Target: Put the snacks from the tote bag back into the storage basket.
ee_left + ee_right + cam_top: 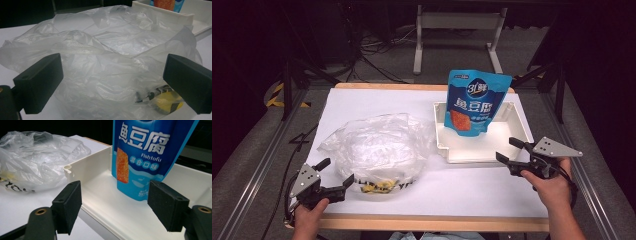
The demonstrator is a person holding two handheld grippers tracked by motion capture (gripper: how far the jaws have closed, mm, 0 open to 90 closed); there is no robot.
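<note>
While both hands rest at the near edge of the table (432, 197), the left gripper (334, 176) sits at the front-left corner with its jaws spread wide and nothing between them, aimed at a crumpled clear plastic bag (379, 150) that lies just ahead of its tips. From above, the bag's near edge carries yellow and black print, and the right-hand jaw tip is right at that printed edge; contact cannot be confirmed. The right gripper (510, 150) is held at the front-right, jaws likewise apart and empty, pointing at the open near side of a white plastic tray (452, 150). A blue fish tofu snack pouch (476, 102) stands upright in the tray, toward its far-left part, clear of the jaws. The left gripper view adds detail: the bag (110, 62) bulges between and beyond the two black pads, folds layered, with a yellow-and-black patch near the right pad; the tray corner (185, 17) and a strip of the pouch show at top right. The right gripper view gives the pouch (147, 157) face on, with the word "Fishtofu", white Chinese characters and an orange food picture legible; the tray floor (112, 202) runs between the pads, and the bag (37, 165) lies beside the tray's left wall.
</note>
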